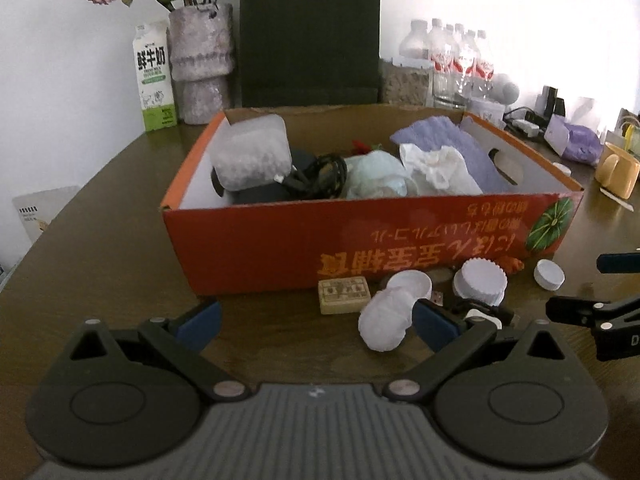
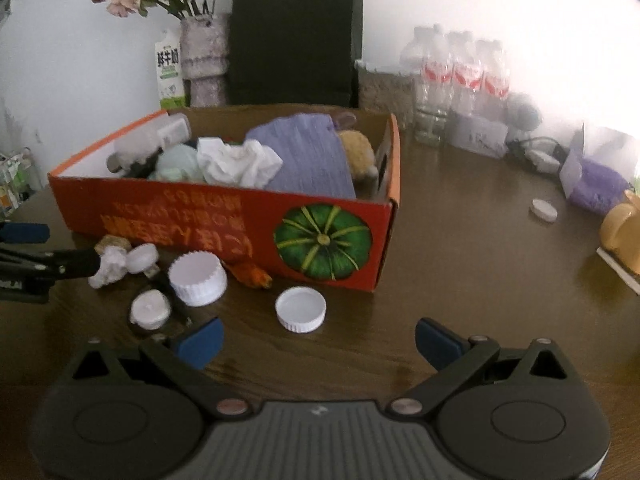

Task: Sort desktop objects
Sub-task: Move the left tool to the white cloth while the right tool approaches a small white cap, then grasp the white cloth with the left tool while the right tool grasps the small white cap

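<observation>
An orange cardboard box (image 1: 360,236) (image 2: 192,216) holds a purple cloth (image 1: 452,148), white crumpled paper (image 1: 434,164), a black cable (image 1: 320,176) and a clear plastic case (image 1: 252,152). Loose items lie on the brown table in front of it: a small wooden block (image 1: 344,294), a crumpled white tissue (image 1: 384,322) (image 2: 112,266), a large ribbed white cap (image 1: 480,280) (image 2: 198,278), a smaller white cap (image 1: 550,274) (image 2: 301,309) and an orange toy piece (image 2: 250,274). My left gripper (image 1: 316,324) is open, with the tissue against its right finger. My right gripper (image 2: 319,342) is open just behind the smaller cap.
At the back stand a milk carton (image 1: 154,80), a vase of flowers (image 1: 200,64), a black paper bag (image 1: 310,32) and several water bottles (image 1: 456,60). A yellow mug (image 1: 616,168), a purple bag (image 2: 596,186) and another white cap (image 2: 544,210) sit to the right.
</observation>
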`<action>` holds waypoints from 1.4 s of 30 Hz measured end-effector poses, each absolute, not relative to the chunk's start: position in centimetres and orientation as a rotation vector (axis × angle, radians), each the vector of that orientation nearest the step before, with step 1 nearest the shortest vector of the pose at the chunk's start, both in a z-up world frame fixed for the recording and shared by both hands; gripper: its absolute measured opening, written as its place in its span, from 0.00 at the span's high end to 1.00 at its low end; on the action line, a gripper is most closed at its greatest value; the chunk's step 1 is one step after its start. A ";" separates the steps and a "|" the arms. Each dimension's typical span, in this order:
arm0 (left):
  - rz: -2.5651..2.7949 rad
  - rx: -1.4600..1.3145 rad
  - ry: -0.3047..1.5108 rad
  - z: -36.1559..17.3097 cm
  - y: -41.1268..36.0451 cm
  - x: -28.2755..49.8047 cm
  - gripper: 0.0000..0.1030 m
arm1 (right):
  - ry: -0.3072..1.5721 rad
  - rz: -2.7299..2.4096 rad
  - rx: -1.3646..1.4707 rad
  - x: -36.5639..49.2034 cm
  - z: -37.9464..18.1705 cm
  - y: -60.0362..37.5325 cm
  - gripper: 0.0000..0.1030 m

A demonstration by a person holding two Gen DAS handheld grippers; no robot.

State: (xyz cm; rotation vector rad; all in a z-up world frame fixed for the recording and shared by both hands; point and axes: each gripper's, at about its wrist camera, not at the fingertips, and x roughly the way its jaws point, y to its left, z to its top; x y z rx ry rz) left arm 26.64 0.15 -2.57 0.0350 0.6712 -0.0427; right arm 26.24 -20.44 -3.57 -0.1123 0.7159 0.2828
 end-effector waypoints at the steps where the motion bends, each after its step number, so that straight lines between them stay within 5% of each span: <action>1: -0.044 0.036 0.676 -2.7 0.1 26.8 0.00 | 0.720 0.282 -0.112 26.4 -3.8 -20.5 0.02; 9: -0.073 0.018 0.700 -3.5 -0.4 27.8 0.02 | 0.724 0.293 -0.095 27.3 -4.2 -20.5 0.06; 11: -0.082 0.005 0.706 -3.6 -0.4 27.9 0.11 | 0.714 0.299 -0.088 27.4 -4.2 -20.5 0.09; 17: -0.103 0.039 0.693 -3.7 -1.2 27.5 0.31 | 0.683 0.329 -0.096 27.2 -3.9 -20.1 0.38; 29: -0.129 0.056 0.666 -3.7 -2.0 26.8 0.65 | 0.643 0.379 -0.114 26.4 -3.9 -18.9 0.73; 42: -0.117 0.026 0.635 -2.7 -1.2 25.7 0.80 | 0.587 0.382 -0.135 24.9 -3.0 -17.6 0.74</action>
